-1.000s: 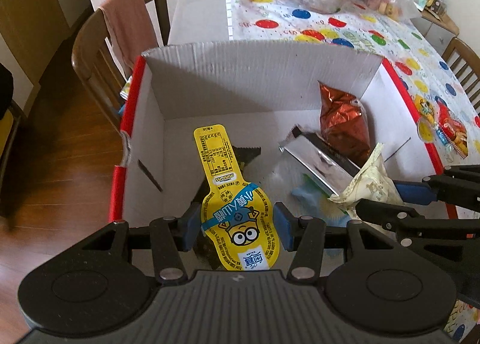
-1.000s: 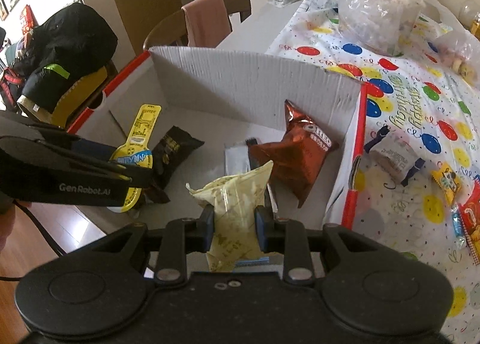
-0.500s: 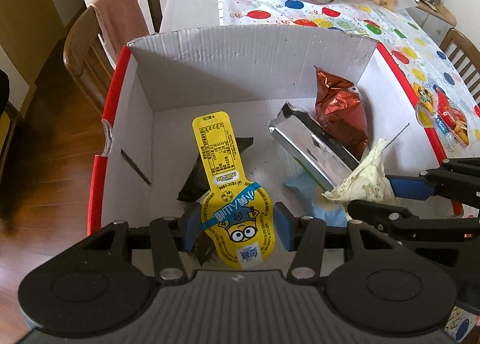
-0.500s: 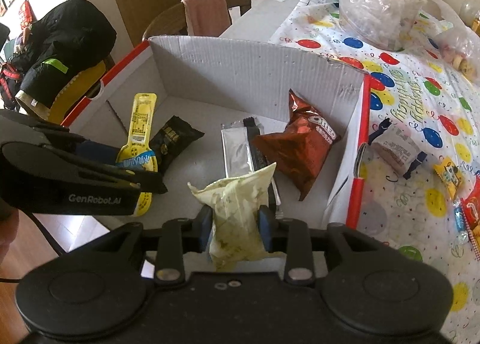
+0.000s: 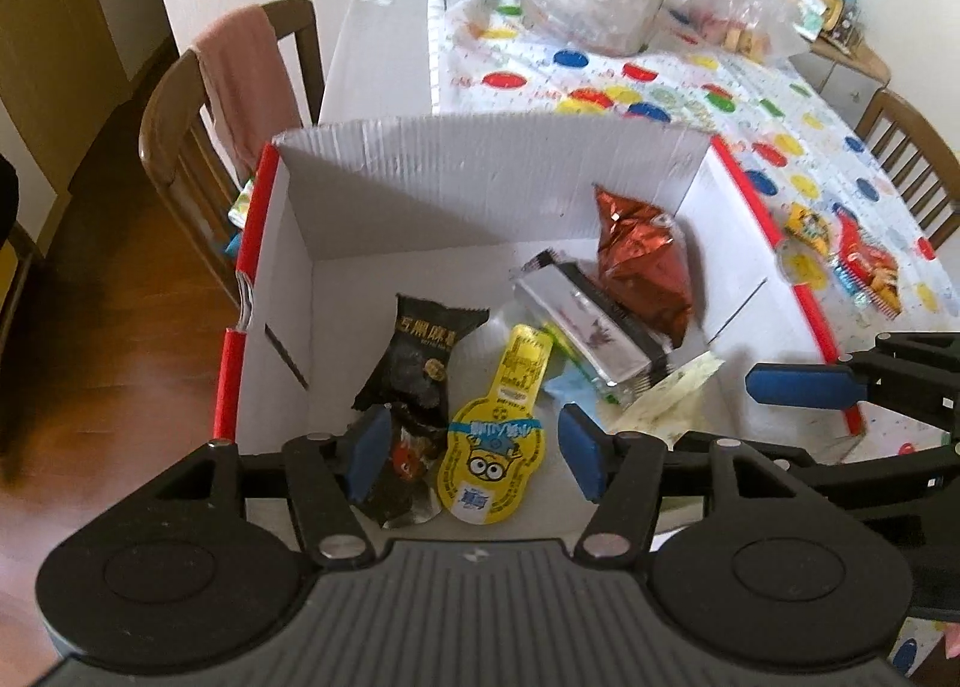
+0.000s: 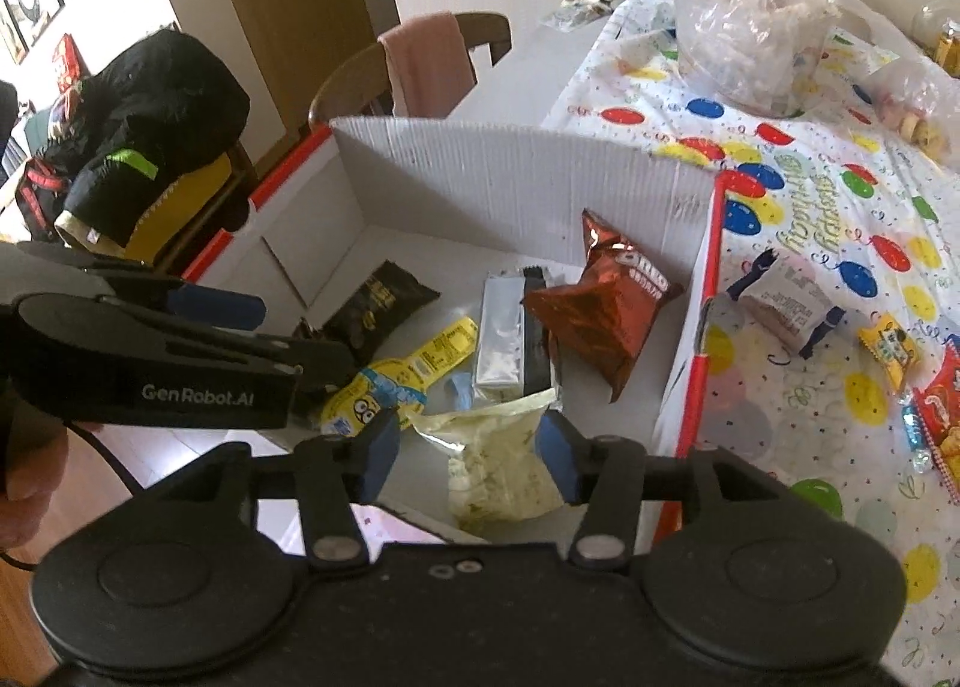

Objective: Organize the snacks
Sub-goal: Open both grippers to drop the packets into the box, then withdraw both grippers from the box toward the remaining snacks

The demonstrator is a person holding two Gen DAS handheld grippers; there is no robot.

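A white cardboard box (image 5: 480, 183) with red rims holds several snacks. My left gripper (image 5: 474, 456) hangs open over its near-left part, above a yellow Minions pouch (image 5: 492, 447) that lies flat on the floor beside a black packet (image 5: 420, 363). My right gripper (image 6: 468, 450) is open too, with a pale yellow bag (image 6: 504, 459) lying loose between its fingers against the near wall. A silver packet (image 6: 504, 339) and a red-brown Oreo bag (image 6: 600, 315) rest further back on the right.
On the balloon-print tablecloth right of the box lie a white wrapped snack (image 6: 786, 303), a small yellow packet (image 6: 888, 348) and a red packet (image 6: 942, 417). Clear plastic bags (image 6: 744, 27) stand at the far end. A chair with a pink cloth (image 6: 426, 63) stands behind the box.
Both grippers have opened. The yellow pouch and the pale yellow bag dropped out of them and now lie on the box floor. Both grippers have drawn back a little.
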